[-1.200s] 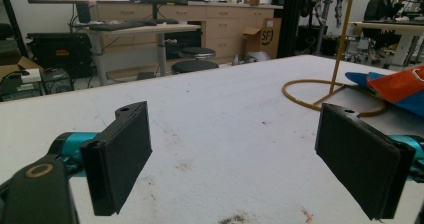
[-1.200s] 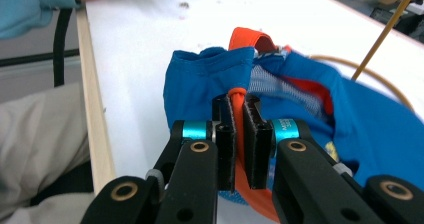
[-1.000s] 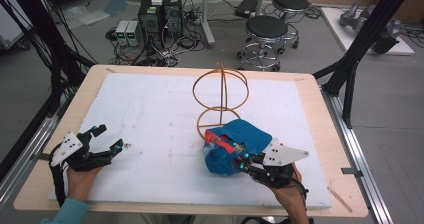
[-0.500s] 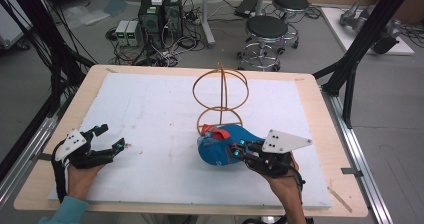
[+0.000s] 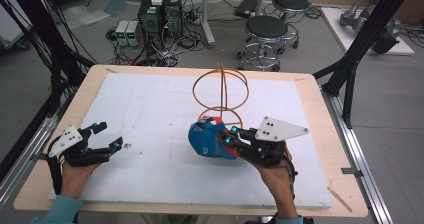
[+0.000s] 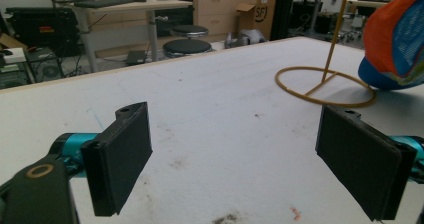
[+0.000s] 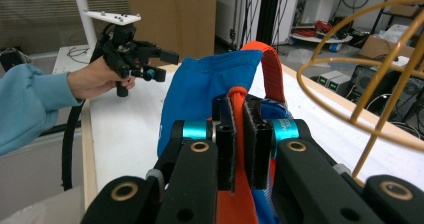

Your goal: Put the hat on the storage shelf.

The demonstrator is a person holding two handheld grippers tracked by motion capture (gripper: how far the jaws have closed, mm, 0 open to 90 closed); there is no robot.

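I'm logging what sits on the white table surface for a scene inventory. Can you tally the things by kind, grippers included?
Handheld grippers: 2, the left gripper and the right gripper
Blue and orange cap: 1
Gold wire stand: 1
Total: 4

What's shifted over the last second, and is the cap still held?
The right gripper carried the blue cap leftward past the wire stand base and turned it, fingers staying clamped on its orange edge. The left gripper stayed open at the left edge; the stand did not move.
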